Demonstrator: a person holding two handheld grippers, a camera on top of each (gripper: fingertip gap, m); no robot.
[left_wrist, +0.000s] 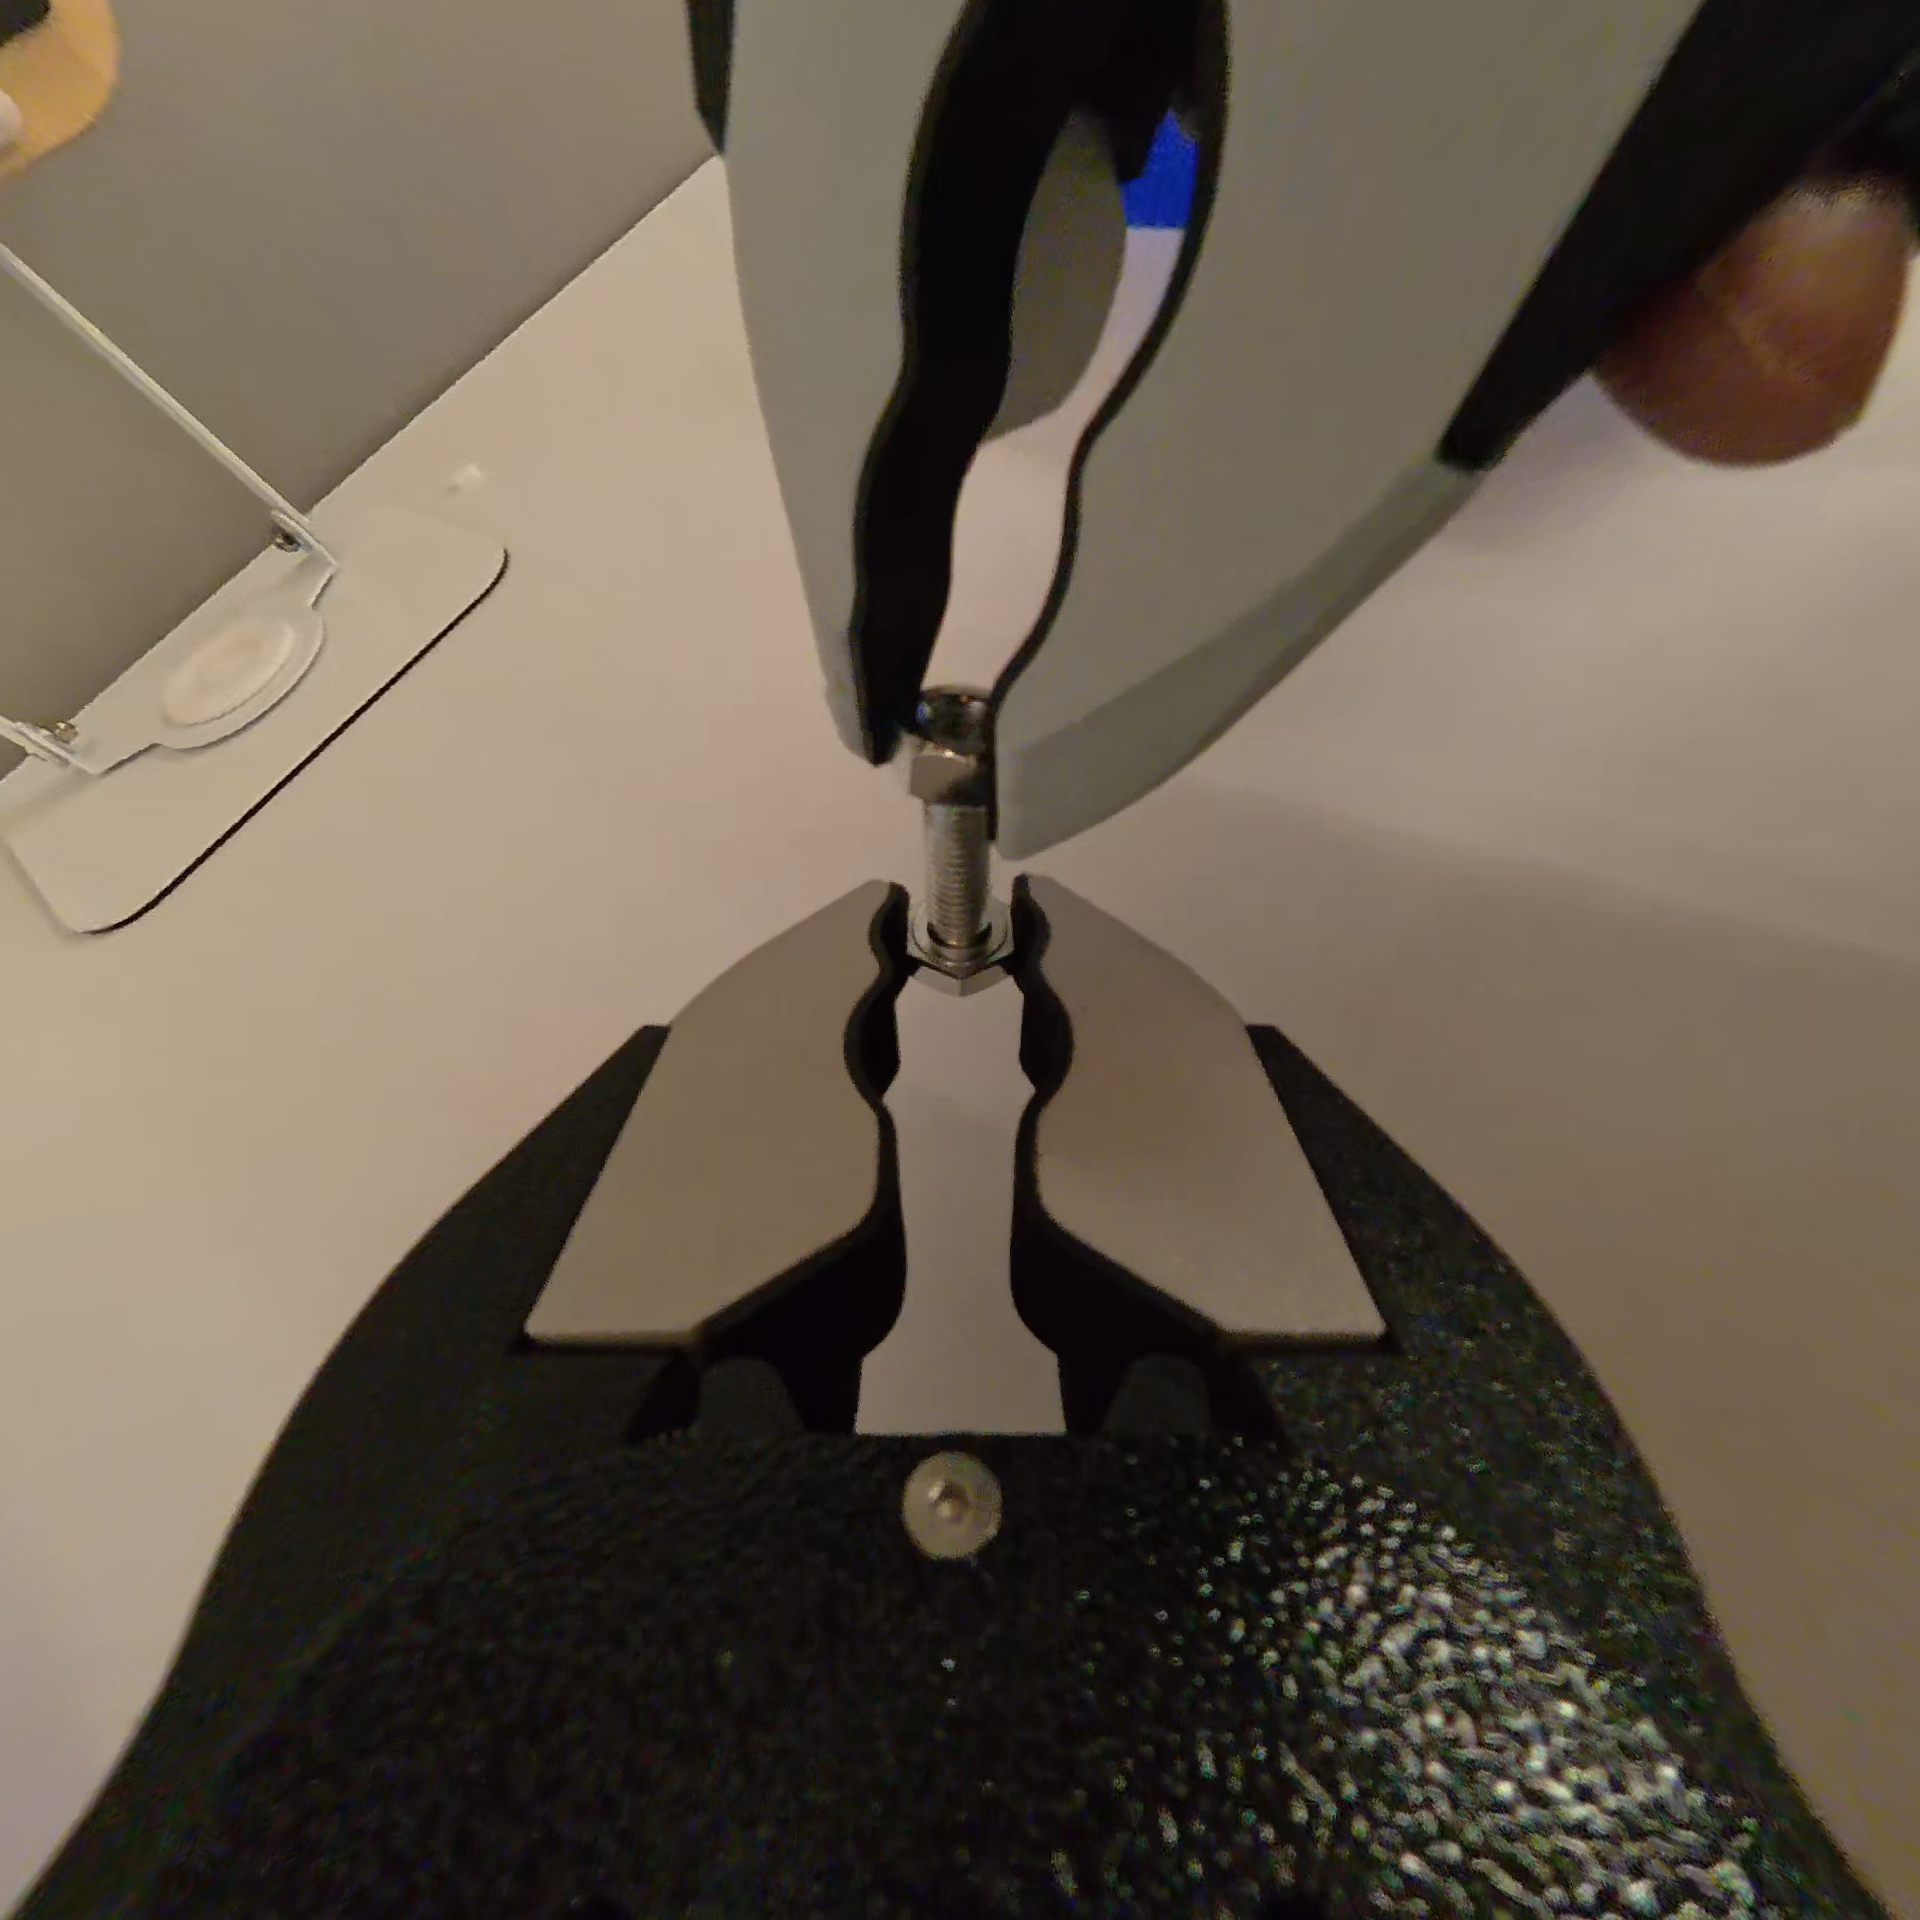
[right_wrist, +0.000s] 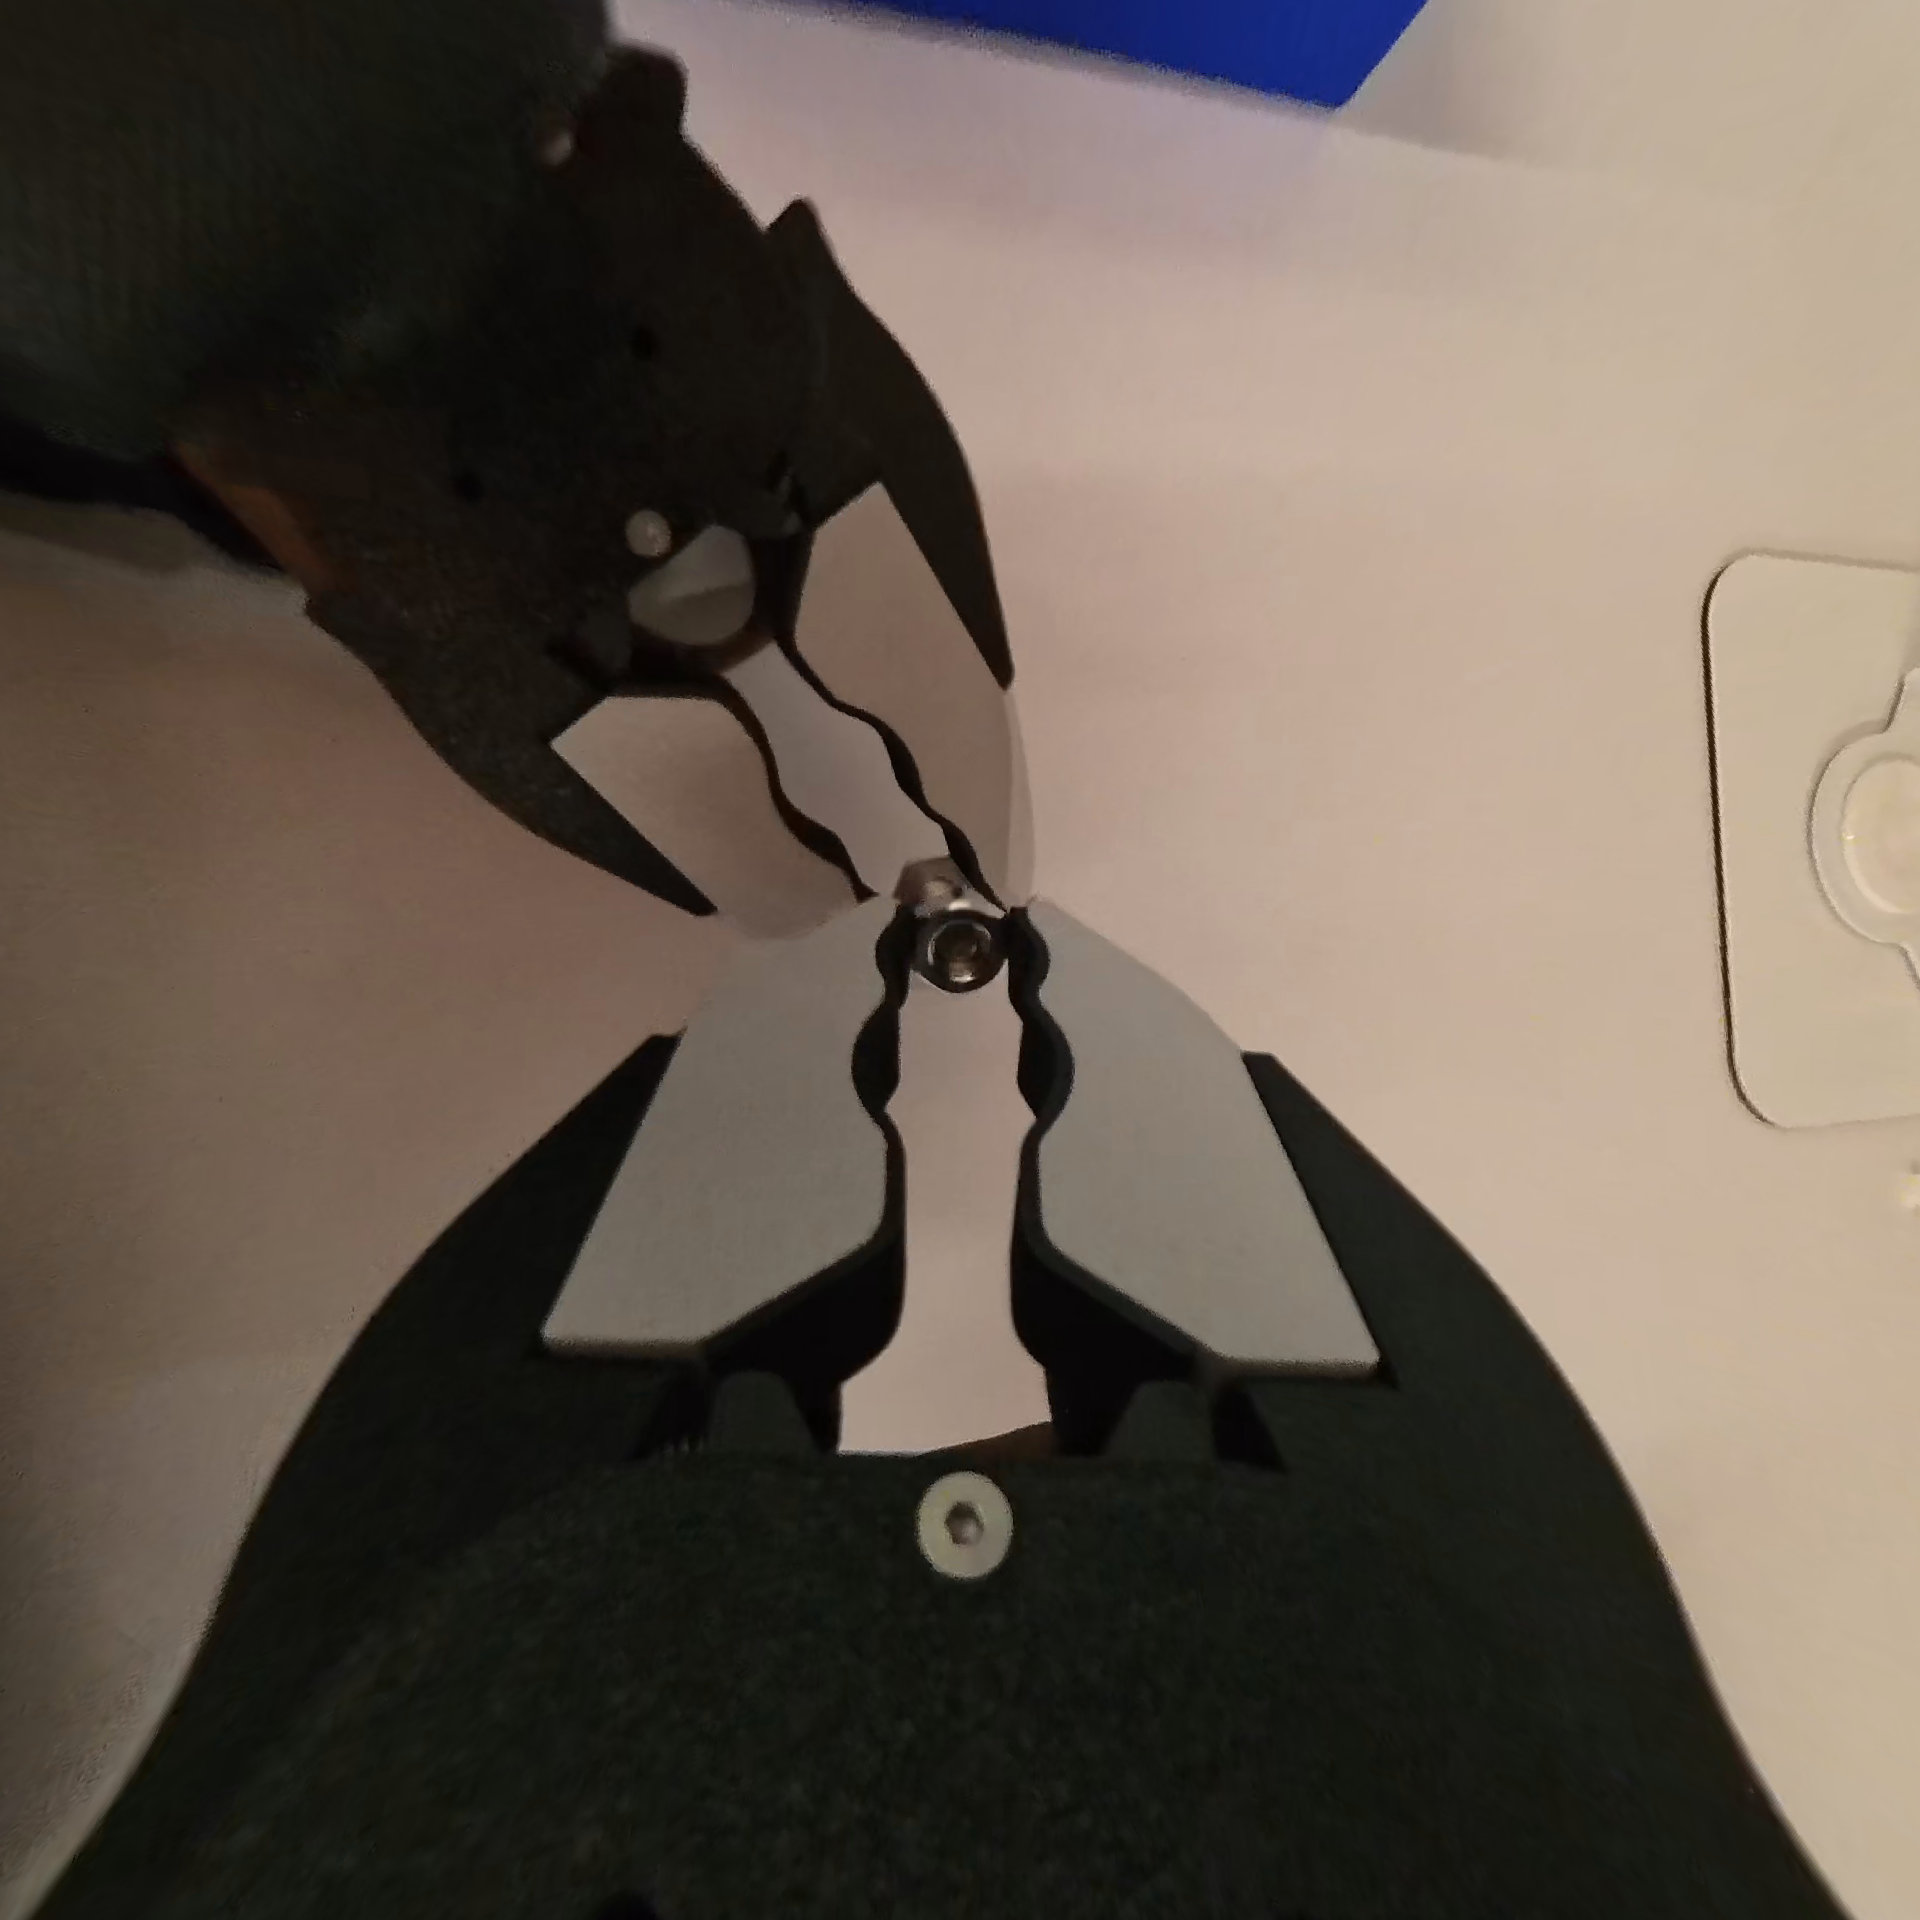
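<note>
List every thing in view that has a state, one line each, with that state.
Left tool: shut on the lower nut.
Right tool: shut on the bolt's head end.
Bolt: off the table, spanning both tools.
Lower nut: threaded on the bolt's end.
Upper nut: sits under the bolt head.
White stand: resting on the table.

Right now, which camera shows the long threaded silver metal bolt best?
The left wrist view: the silver metal bolt appears side-on, threads visible between both grippers. The right wrist view shows only its head end.
</note>
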